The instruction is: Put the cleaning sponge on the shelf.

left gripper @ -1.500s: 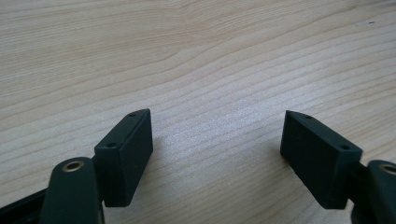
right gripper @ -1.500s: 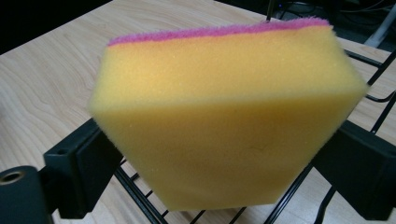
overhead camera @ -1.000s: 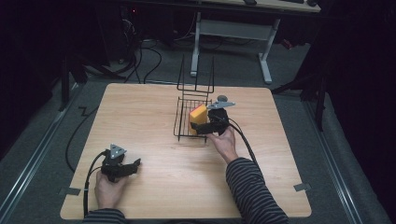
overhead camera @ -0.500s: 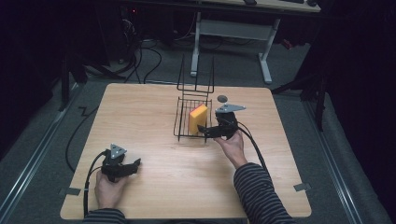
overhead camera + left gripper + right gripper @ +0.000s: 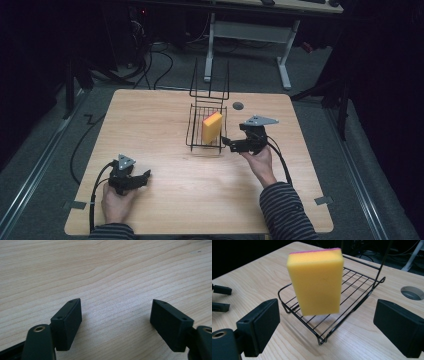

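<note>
A yellow sponge [image 5: 212,127] [image 5: 317,282] with a pink top face stands on edge in a black wire rack [image 5: 192,125] [image 5: 359,287] at the middle of the table. My right gripper [image 5: 226,143] [image 5: 327,315] hovers just right of the rack and points at the sponge. Its jaws are open with nothing between them, and they have just been closing a little. Near the front left edge, my left gripper [image 5: 144,176] [image 5: 116,307] rests low over bare wood, open and holding nothing. It shows again as a small dark shape at the left of the right gripper view [image 5: 220,297].
A round grey cable hole [image 5: 238,105] [image 5: 412,292] sits in the wooden table [image 5: 165,120] behind the right gripper. The rack's tall wire back [image 5: 210,82] rises at its far side. Beyond the table stand white desk legs [image 5: 285,65] and floor cables [image 5: 165,60].
My right gripper has drawn back to the right, away from the sponge, which stays standing in the rack. The left hand has not moved.
</note>
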Demonstrator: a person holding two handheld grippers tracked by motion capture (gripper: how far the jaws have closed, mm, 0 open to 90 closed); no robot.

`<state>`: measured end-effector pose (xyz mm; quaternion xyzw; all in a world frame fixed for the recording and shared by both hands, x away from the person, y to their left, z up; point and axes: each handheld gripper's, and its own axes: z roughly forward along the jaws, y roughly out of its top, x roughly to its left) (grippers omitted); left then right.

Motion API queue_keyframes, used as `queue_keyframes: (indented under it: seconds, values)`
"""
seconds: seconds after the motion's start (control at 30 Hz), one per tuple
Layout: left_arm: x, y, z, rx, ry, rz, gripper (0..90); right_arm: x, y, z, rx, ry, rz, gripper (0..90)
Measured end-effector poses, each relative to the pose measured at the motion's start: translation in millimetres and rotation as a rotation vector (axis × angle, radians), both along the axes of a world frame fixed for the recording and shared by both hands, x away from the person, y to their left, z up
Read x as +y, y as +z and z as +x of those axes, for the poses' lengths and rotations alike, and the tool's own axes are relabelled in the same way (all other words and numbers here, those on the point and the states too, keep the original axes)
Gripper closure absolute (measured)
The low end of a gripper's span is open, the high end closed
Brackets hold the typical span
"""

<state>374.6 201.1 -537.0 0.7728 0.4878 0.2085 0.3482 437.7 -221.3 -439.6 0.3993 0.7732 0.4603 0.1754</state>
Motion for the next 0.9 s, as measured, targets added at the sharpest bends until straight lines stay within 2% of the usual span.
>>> queue_keyframes:
  seconds: [0.17, 0.2, 0.5, 0.6, 0.63, 0.7, 0.9]
  values:
    - [0.0, 0.0, 0.0, 0.000, 0.000, 0.000, 25.9, -8.4, 3.0, -5.9, -0.004, -0.005, -0.008, 7.0]
    - [-0.1, -0.1, 0.0, -0.002, 0.001, 0.000, 25.9, -10.5, 5.4, -8.6, 0.001, -0.004, 0.004, 7.0]
    - [-0.1, -0.1, 0.0, -0.002, 0.001, 0.000, 25.9, -15.2, 11.9, -17.8, -0.007, 0.002, 0.007, 7.2]
    - [-0.3, -0.1, 0.0, -0.002, 0.001, 0.000, 25.9, -19.0, 12.2, -21.4, -0.010, -0.016, 0.020, 9.4]
    - [-0.2, -0.1, 0.0, -0.001, 0.000, 0.000, 25.9, -22.1, 10.8, -23.4, 0.007, -0.025, 0.017, 9.4]
    - [-0.2, -0.1, 0.0, -0.001, 0.000, 0.000, 25.9, -24.6, 10.7, -25.0, 0.009, -0.029, 0.005, 9.3]
    - [-0.2, -0.1, 0.0, -0.001, 0.000, 0.000, 25.9, -33.4, 13.9, -33.6, -0.009, -0.044, 0.031, 10.1]
